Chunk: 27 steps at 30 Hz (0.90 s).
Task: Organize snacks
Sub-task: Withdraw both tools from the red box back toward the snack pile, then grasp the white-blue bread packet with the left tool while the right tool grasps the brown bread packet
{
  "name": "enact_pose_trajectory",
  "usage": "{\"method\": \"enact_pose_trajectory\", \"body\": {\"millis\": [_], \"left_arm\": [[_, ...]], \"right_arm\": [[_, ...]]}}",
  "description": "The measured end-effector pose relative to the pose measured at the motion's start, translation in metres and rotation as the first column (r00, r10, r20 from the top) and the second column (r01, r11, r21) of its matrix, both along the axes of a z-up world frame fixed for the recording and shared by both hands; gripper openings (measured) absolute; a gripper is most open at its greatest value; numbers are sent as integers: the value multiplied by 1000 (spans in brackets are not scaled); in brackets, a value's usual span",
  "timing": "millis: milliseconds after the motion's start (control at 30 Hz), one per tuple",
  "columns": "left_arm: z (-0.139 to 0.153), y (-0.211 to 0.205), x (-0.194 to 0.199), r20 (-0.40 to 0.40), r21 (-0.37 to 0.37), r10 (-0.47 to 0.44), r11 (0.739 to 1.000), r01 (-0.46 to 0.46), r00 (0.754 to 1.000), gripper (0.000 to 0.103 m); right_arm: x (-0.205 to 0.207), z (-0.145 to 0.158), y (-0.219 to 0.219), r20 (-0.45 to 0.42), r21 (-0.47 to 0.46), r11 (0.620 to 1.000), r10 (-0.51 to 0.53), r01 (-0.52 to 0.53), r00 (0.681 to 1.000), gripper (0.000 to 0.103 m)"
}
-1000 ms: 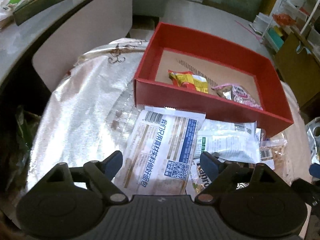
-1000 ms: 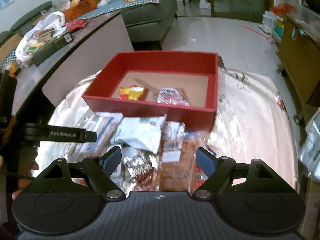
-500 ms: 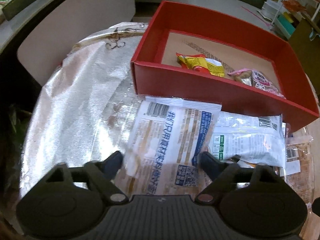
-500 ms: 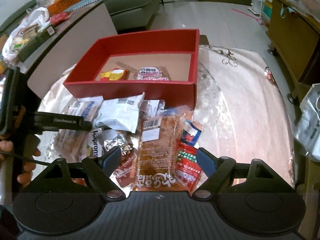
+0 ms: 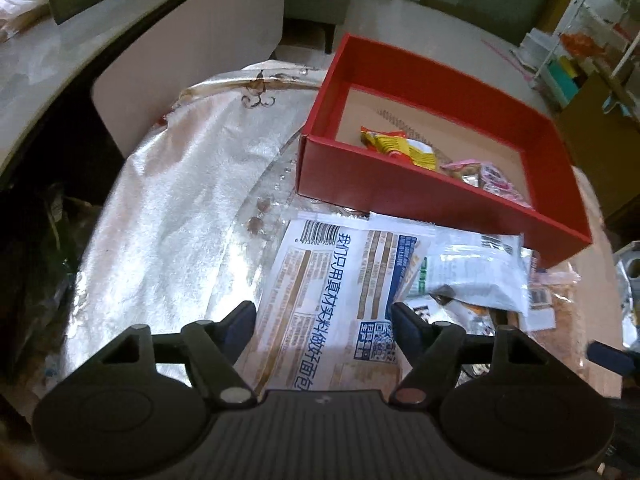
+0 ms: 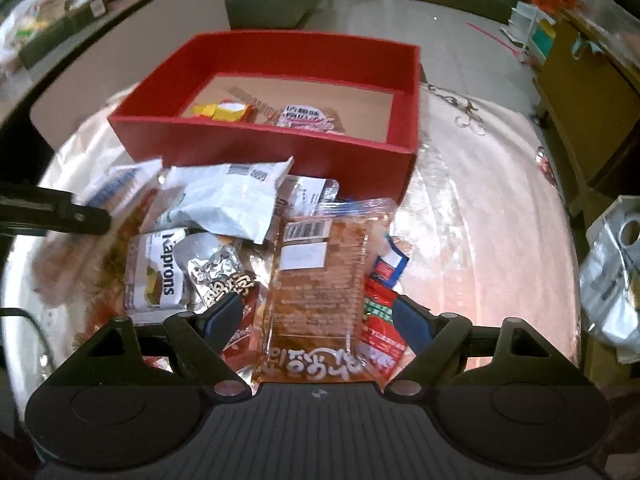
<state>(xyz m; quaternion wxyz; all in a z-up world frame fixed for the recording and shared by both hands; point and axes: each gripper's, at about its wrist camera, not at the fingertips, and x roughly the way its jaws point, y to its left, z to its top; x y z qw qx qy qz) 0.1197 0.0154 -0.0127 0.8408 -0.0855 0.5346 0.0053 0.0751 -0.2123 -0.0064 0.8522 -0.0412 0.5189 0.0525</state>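
Shiny tablecloth (image 5: 168, 216) with red box (image 5: 360, 176) behind loose snacks: left wrist view has left gripper (image 5: 323, 322) straddling white bread pack (image 5: 340, 288), jaws just closing, not gripping; right wrist view has right gripper (image 6: 318, 314) wide over orange snack pack (image 6: 320, 280).

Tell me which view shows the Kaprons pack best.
The right wrist view: the Kaprons pack lies face-up with its name readable, left of the silver packet. In the left wrist view only a sliver shows, mostly hidden under the white bag.

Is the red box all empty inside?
No, the red box holds a yellow snack packet and a pink snack packet.
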Motion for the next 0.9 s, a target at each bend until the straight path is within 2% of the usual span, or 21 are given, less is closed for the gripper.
{"method": "enact_pose_trajectory", "body": {"millis": [100,167,233,300,400,467,600,700,800,900], "left_arm": [[1,1,-6,3,-15,-18,1000,18,1000,66],[1,0,-5,-3,-24,-30,999,29,1000,61],[1,0,-3,-5,-48,-32,998,32,999,50],[2,-1,-3,-4,-74,-43,996,42,999,50],[-3,-6,-2,-17,-39,-56,998,56,998,50],[-8,-7,-2,-29,-22,-64,998,63,998,50],[-14,-1,0,-27,10,-12,1000,12,1000,72],[-22,-6,3,-39,27,-4,1000,5,999,74],[-25,-17,4,-13,81,-20,997,21,1000,88],[-20,-19,2,-9,75,-14,997,15,1000,87]], "right_arm": [[6,-11,9,-21,-54,998,16,-17,1000,80],[9,-19,11,-40,-76,997,10,-13,999,76],[11,-27,10,-57,-82,997,1,-5,998,74],[13,-30,9,-56,-90,996,-9,4,998,75],[13,-30,8,-55,-94,996,-9,4,998,77],[12,-32,10,-69,-98,995,1,-8,998,84],[12,-35,17,-68,-121,992,11,-20,998,86],[11,-36,19,-66,-136,990,17,-25,998,88],[9,-36,21,-61,-144,989,28,-36,998,88],[9,-35,19,-59,-127,991,29,-36,998,87]]}}
